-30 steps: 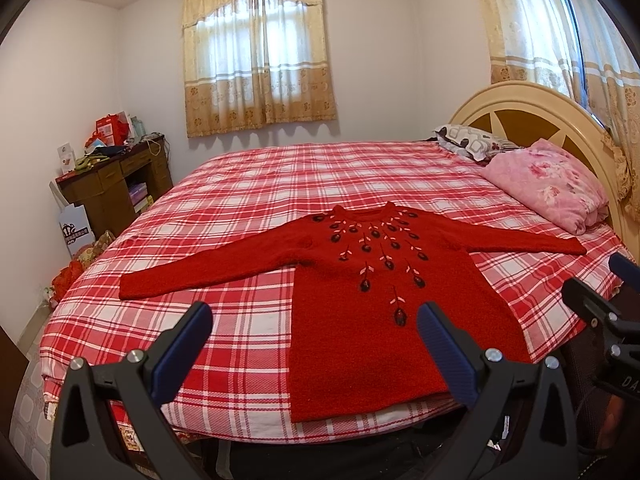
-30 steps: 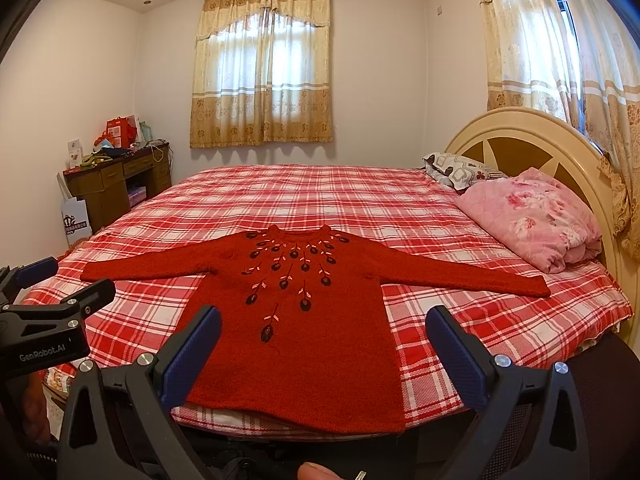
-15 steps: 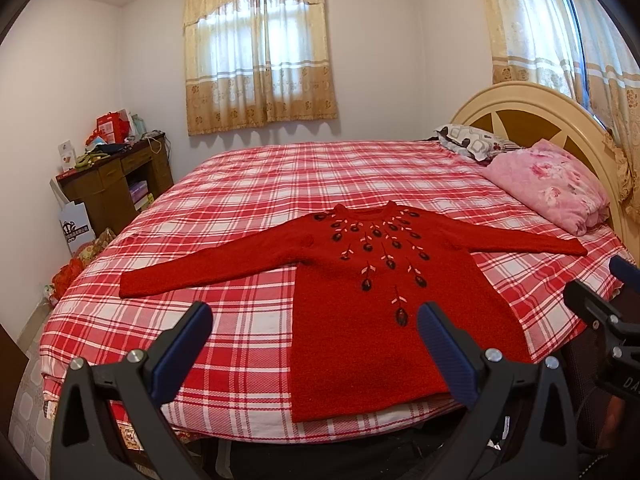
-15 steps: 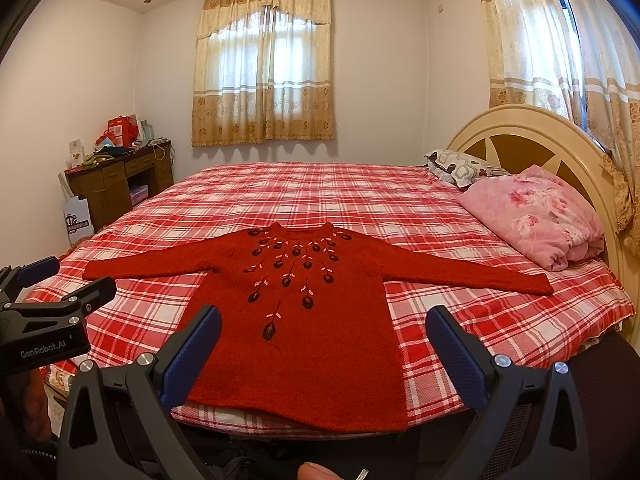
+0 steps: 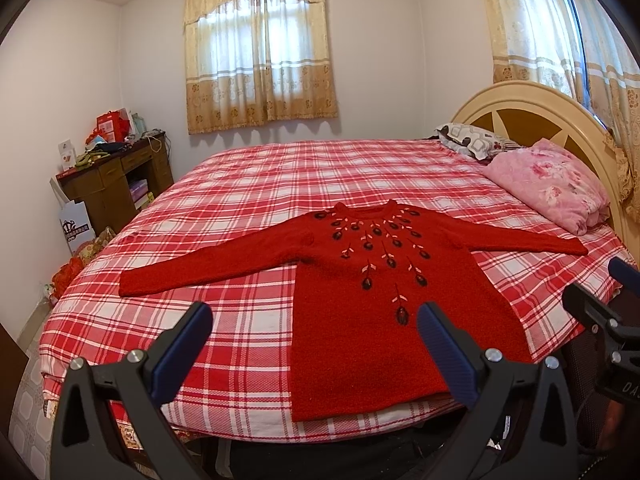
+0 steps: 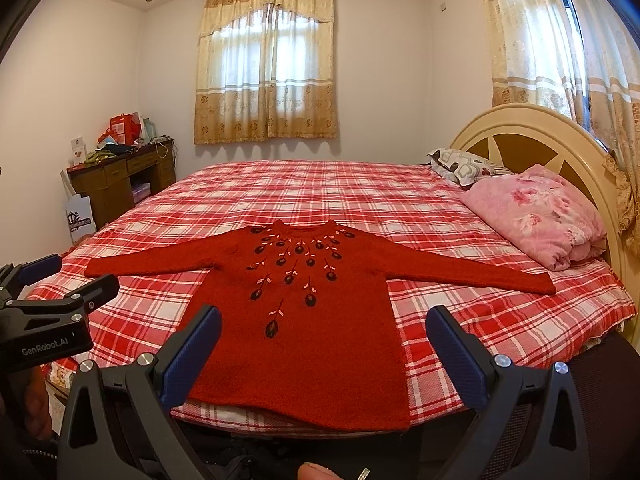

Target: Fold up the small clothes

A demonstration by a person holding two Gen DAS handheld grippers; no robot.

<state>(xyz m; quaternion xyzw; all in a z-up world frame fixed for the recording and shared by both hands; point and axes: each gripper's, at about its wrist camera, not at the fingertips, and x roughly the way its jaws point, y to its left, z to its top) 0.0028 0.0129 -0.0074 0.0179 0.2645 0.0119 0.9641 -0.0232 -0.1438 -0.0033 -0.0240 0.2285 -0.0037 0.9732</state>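
Note:
A red knitted sweater (image 5: 372, 300) (image 6: 308, 328) with dark embroidered leaves lies flat, front up, on the near part of the bed, sleeves spread to both sides, hem at the bed's near edge. My left gripper (image 5: 314, 348) hangs open in front of the hem, short of the bed, nothing between its blue pads. My right gripper (image 6: 322, 350) is open too, level with the hem and clear of the cloth. Each gripper shows at the other view's edge: the right gripper (image 5: 600, 312) and the left gripper (image 6: 52, 300).
The bed carries a red-and-white checked cover (image 5: 320, 176). A pink folded quilt (image 5: 548, 184) and a patterned pillow (image 5: 468, 140) lie by the cream headboard (image 5: 532, 108) on the right. A brown desk (image 5: 112, 176) with clutter stands at the left wall, with bags on the floor beside it.
Both views have drifted only slightly; the sweater lies as before and both grippers stay open.

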